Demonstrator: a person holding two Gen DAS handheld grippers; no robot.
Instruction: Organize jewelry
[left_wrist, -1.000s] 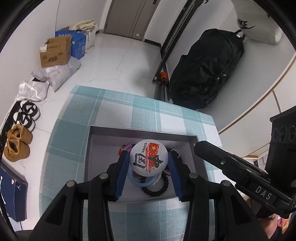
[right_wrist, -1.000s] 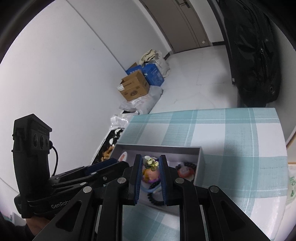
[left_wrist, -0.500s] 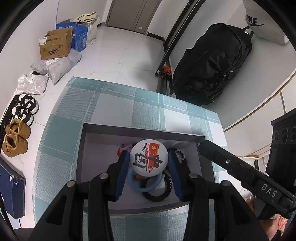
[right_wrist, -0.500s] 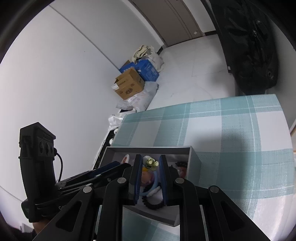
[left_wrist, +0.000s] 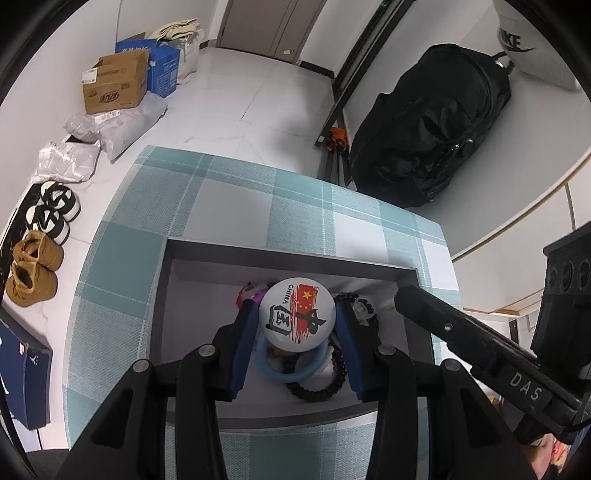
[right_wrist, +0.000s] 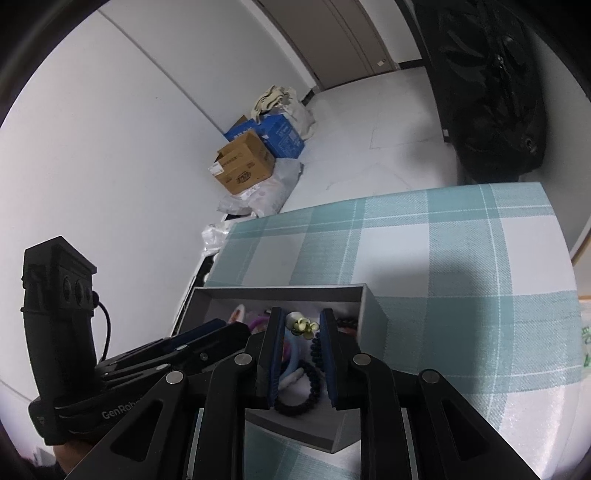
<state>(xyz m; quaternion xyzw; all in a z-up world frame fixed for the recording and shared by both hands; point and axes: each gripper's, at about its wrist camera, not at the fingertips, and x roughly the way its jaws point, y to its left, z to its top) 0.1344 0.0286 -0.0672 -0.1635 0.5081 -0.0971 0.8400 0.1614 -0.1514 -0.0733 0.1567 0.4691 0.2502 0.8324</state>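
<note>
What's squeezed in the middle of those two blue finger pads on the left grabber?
A round white badge marked CHINA with a red flag sits gripped by the left gripper, above the grey box. The left wrist view shows it.

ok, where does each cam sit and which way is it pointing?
Left wrist: on the left hand-held gripper, looking down into the grey box; its fingers clamp the round badge.
Right wrist: on the right hand-held gripper, facing the box's right end; fingers grip a small flower piece.
Shared: box, black bead bracelet, checked cloth, each other's gripper.
</note>
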